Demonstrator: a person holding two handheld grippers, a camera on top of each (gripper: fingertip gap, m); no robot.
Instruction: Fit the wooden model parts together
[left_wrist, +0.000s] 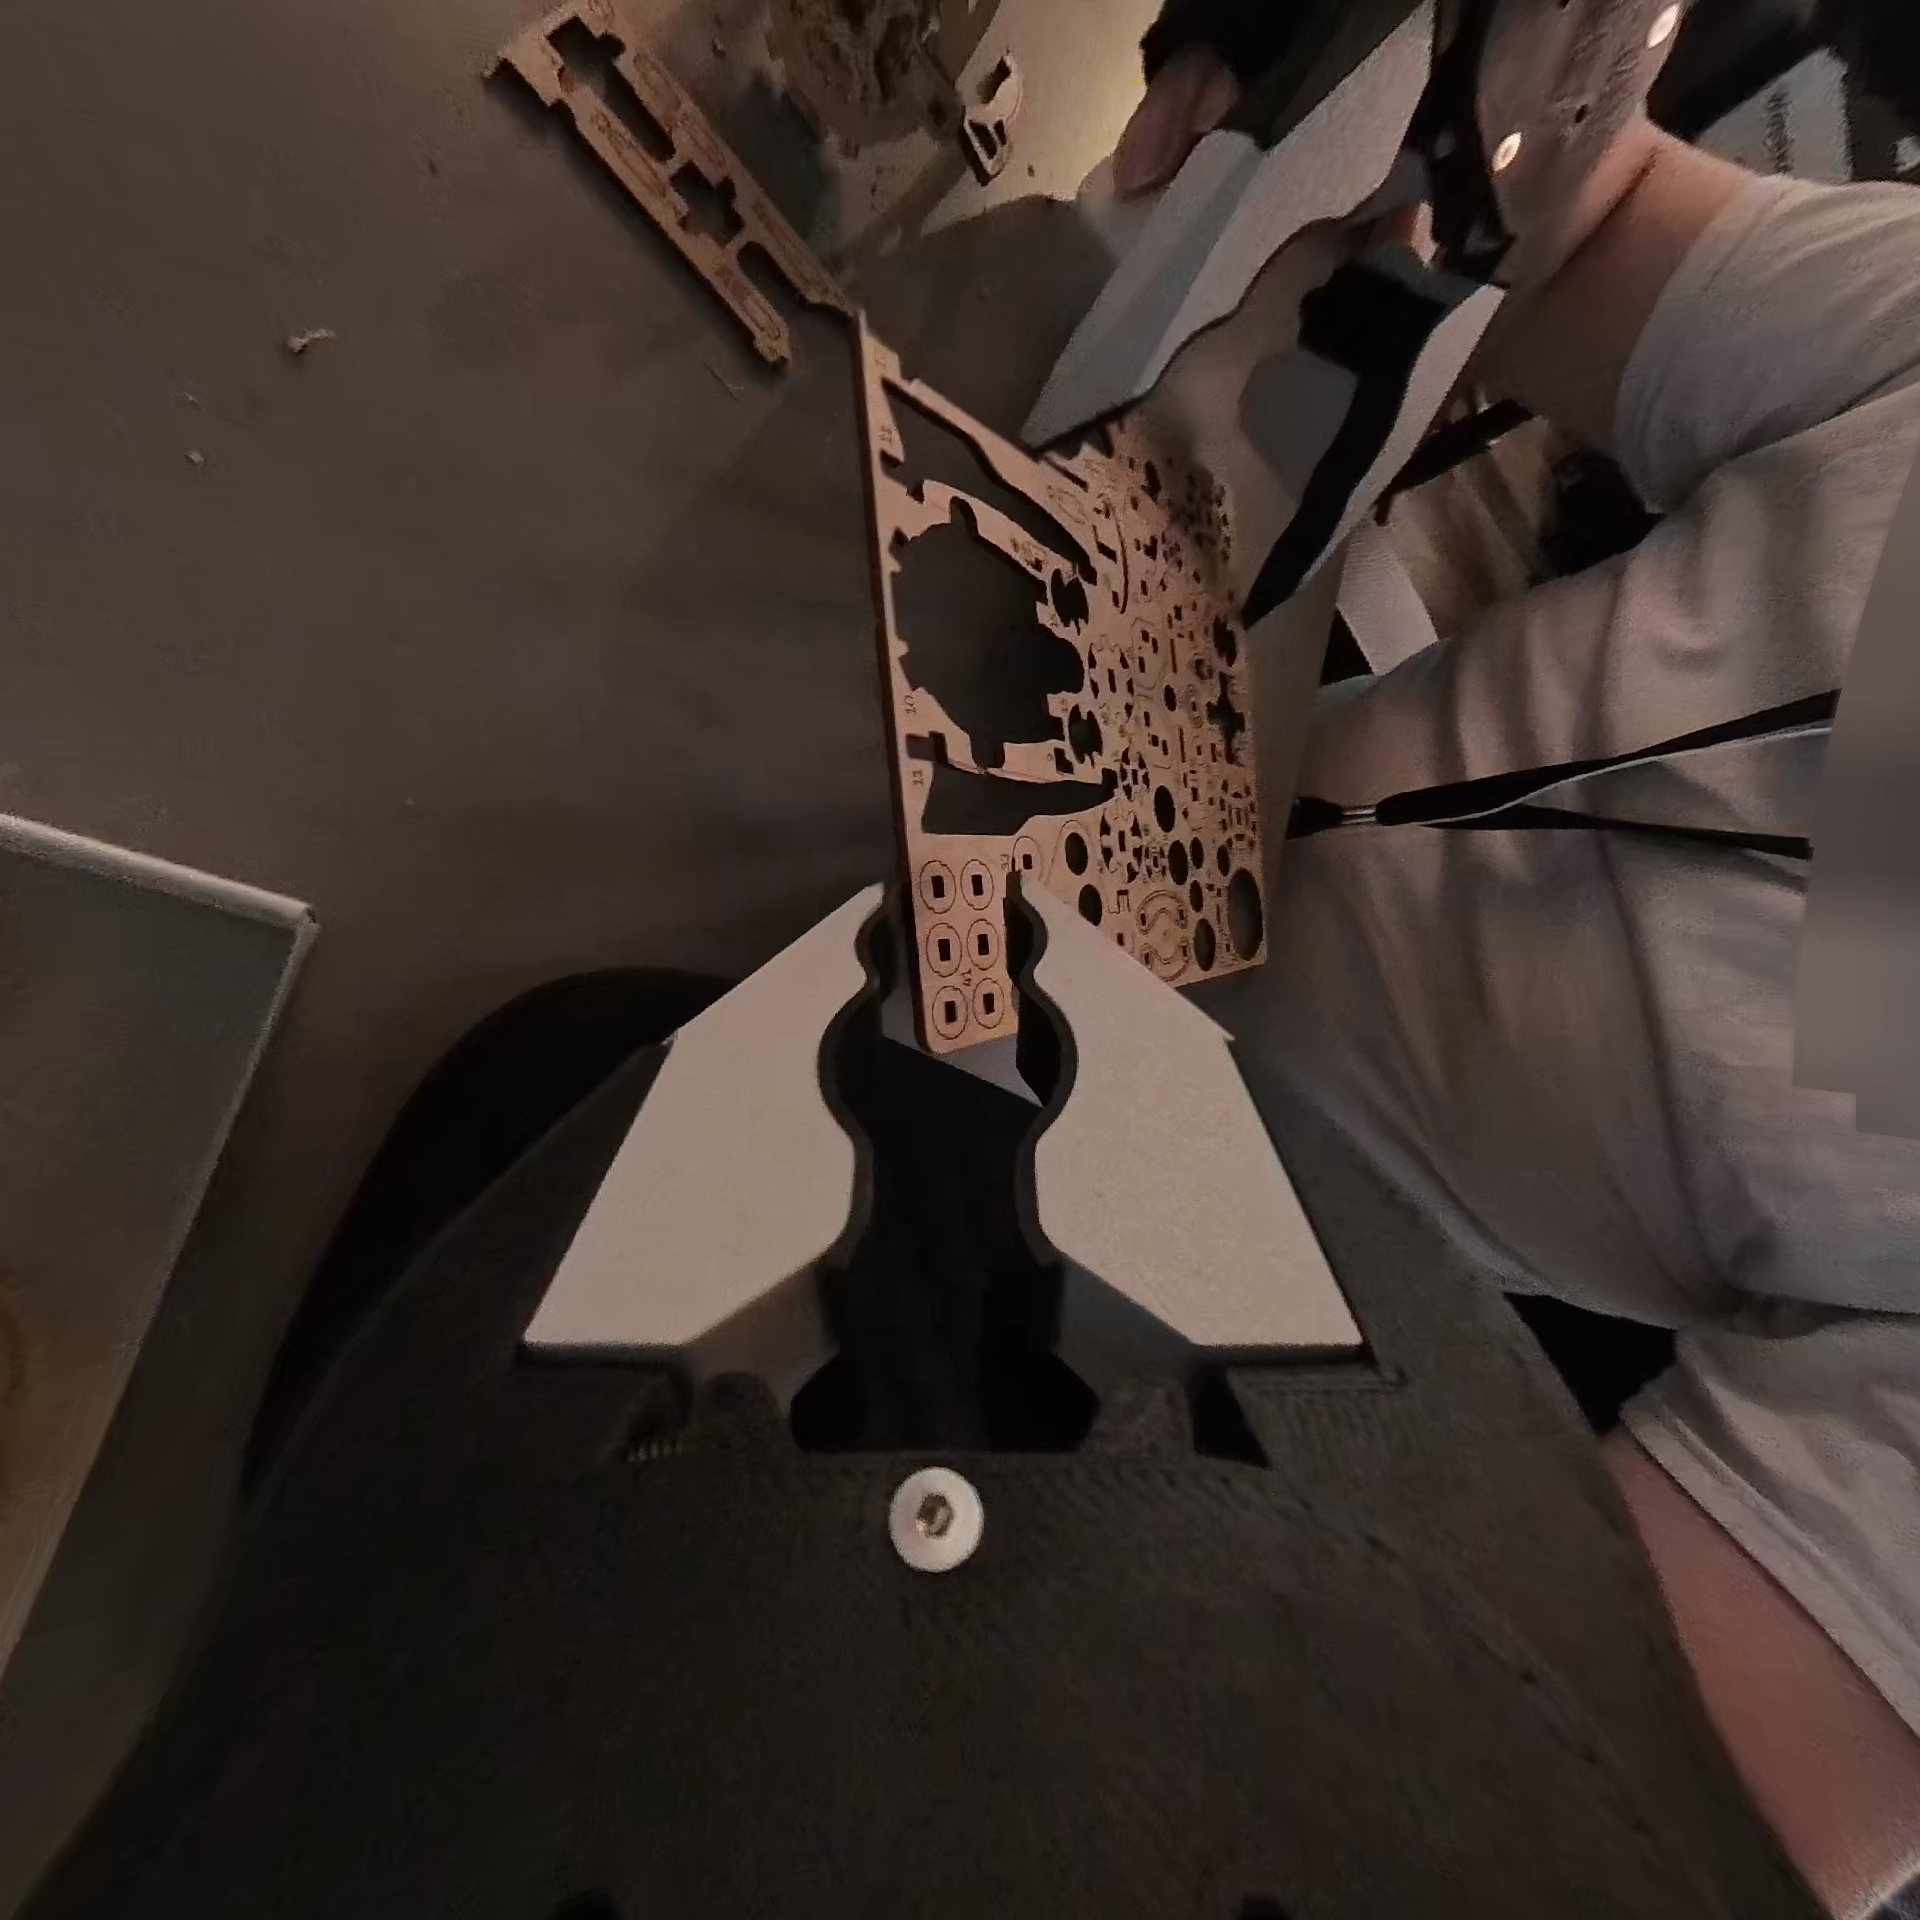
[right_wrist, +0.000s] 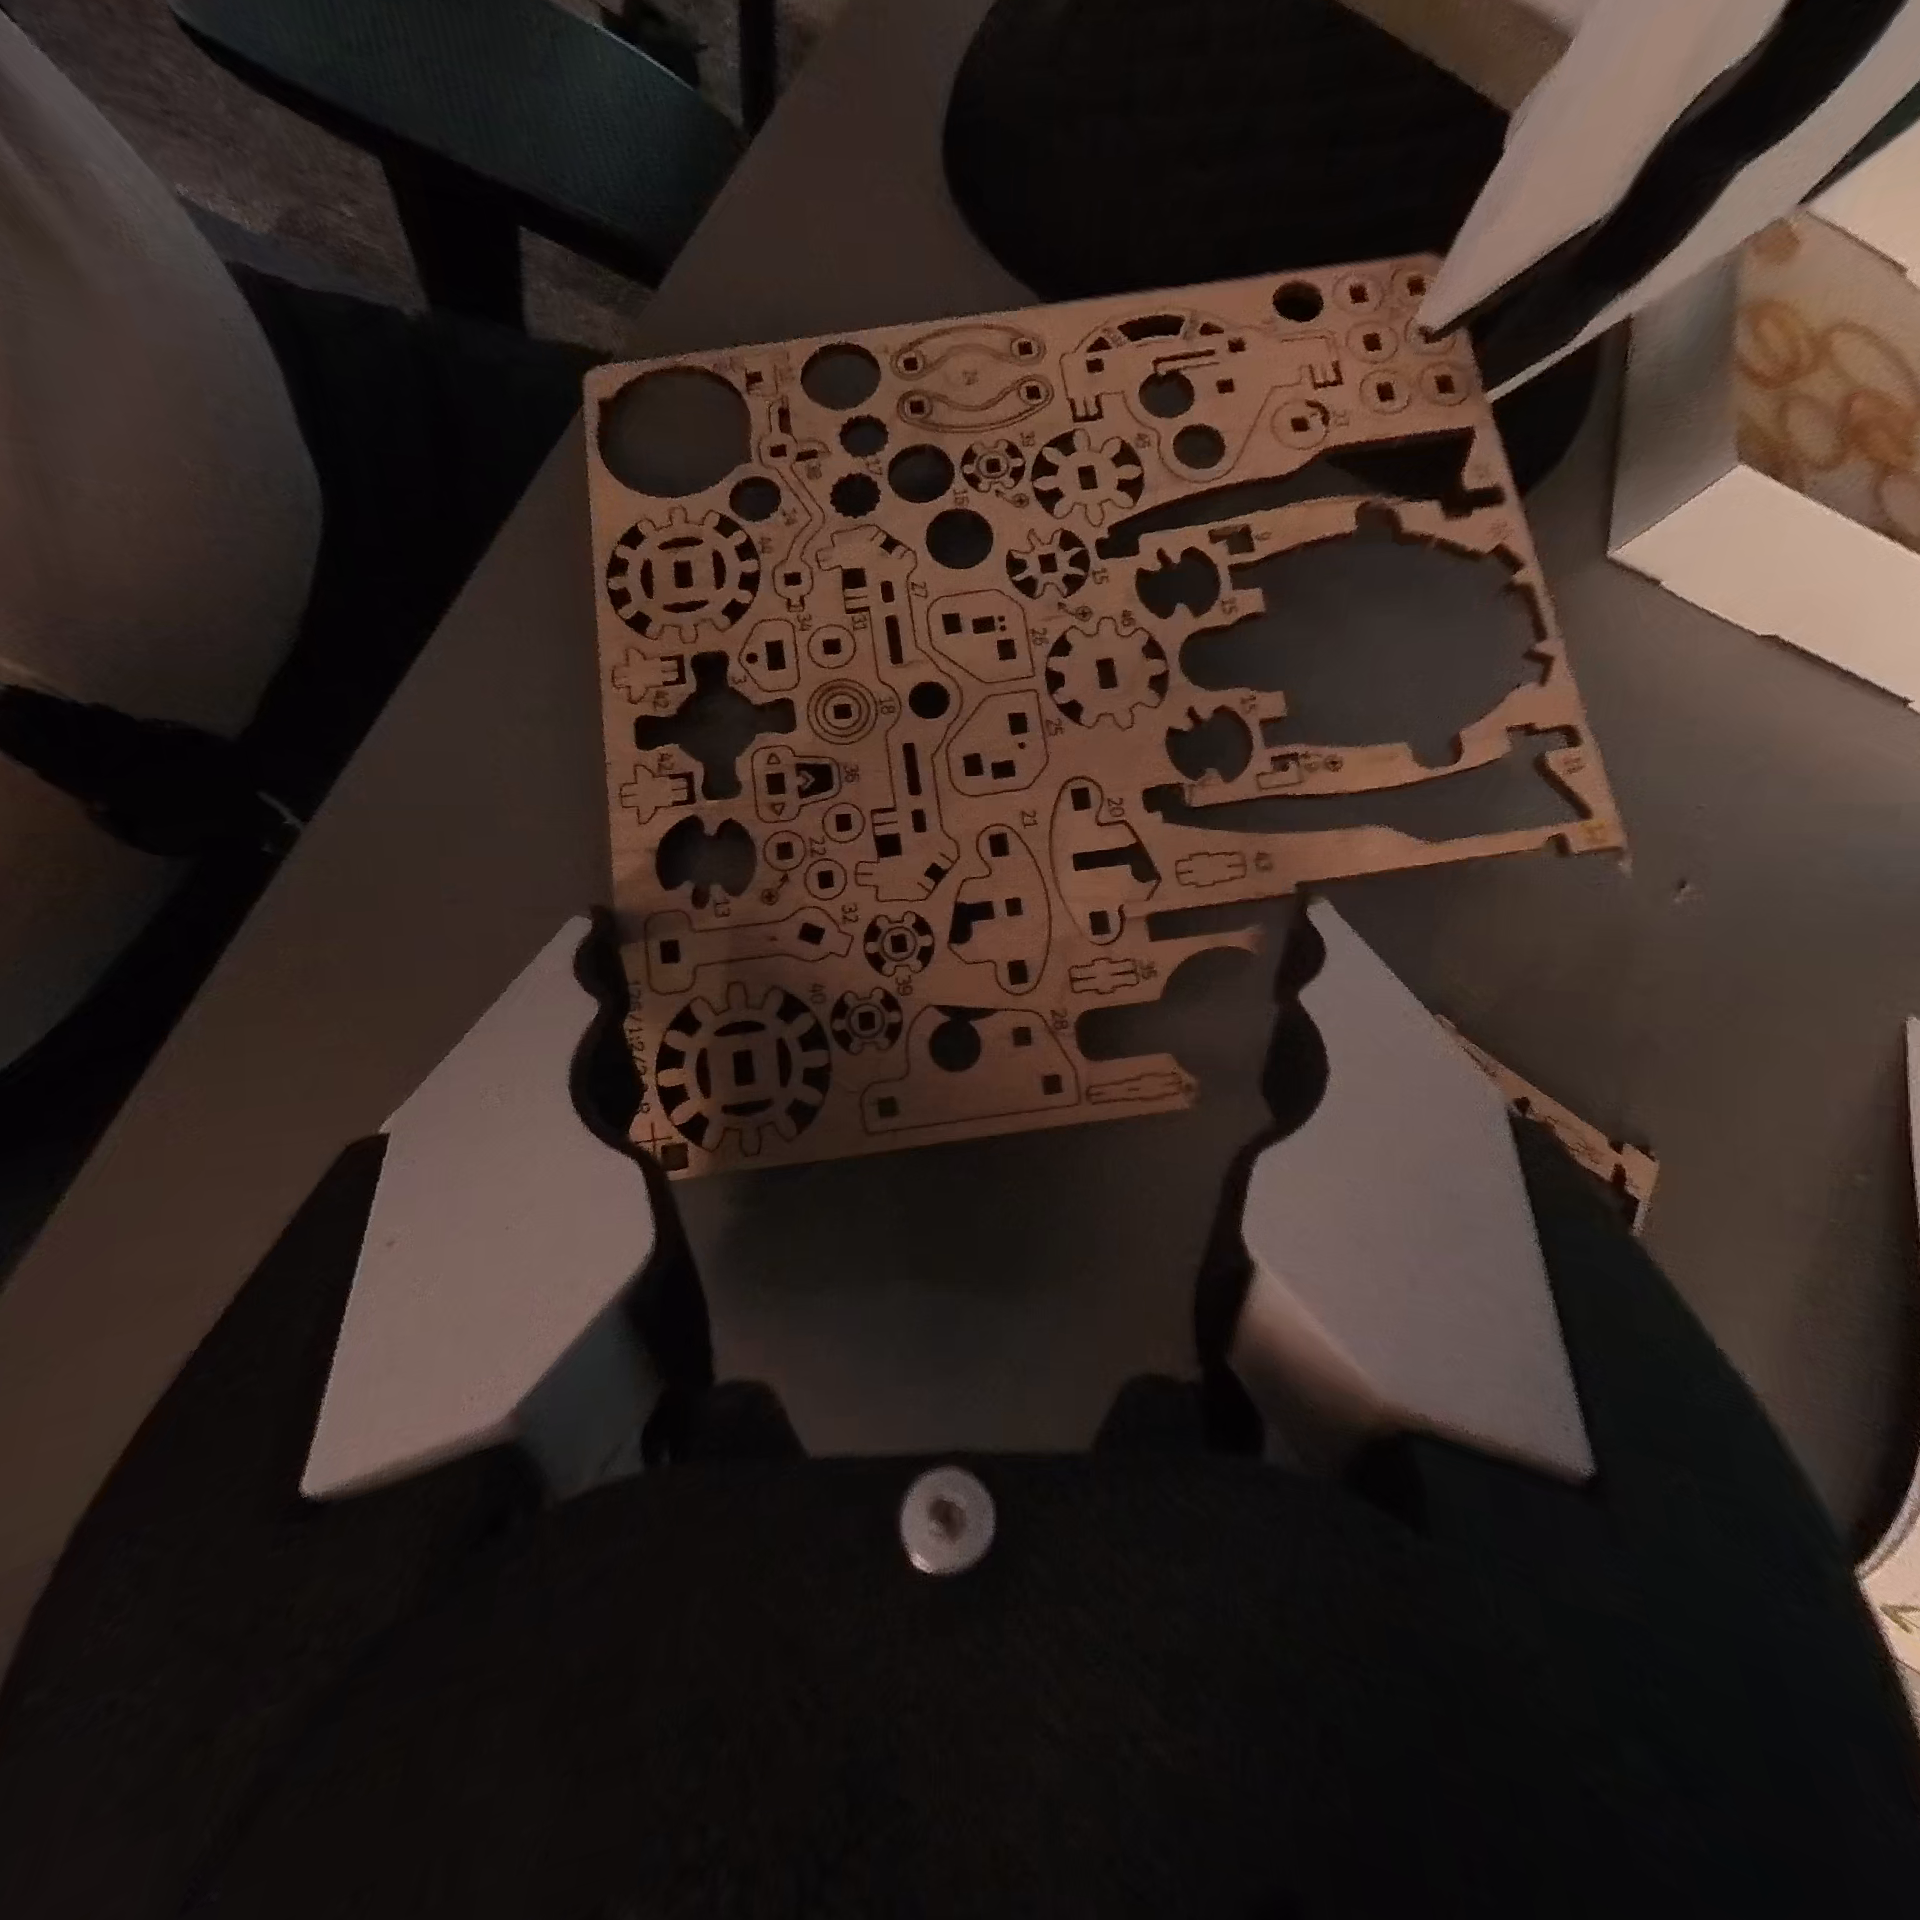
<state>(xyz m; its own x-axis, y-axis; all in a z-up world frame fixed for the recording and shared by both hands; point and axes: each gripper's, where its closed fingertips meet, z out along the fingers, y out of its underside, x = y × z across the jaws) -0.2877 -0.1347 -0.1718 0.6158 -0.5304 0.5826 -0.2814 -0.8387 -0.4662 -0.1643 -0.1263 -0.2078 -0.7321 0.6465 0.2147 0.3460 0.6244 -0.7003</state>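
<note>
A thin laser-cut wooden sheet (left_wrist: 1049, 675) with many gear and part outlines and several empty cut-outs is held up off the dark table. My left gripper (left_wrist: 956, 914) is shut on one corner of it, the one with small round pieces. In the right wrist view the sheet (right_wrist: 1039, 675) faces me flat, and the left gripper (right_wrist: 1465, 348) pinches its far right corner. My right gripper (right_wrist: 945, 935) is open, its fingers (right_wrist: 468, 1195) on either side of the sheet's near edge. It also shows in the left wrist view (left_wrist: 1153, 509) at the sheet's far side.
A leftover wooden frame strip (left_wrist: 675, 197) lies on the dark table (left_wrist: 416, 623), with another wooden piece (right_wrist: 1579, 1143) under the right finger. A white box (right_wrist: 1766, 468) stands right, a black round object (right_wrist: 1195, 135) behind, a grey box (left_wrist: 125, 1039) left. A person's sleeve (left_wrist: 1558, 987) is close.
</note>
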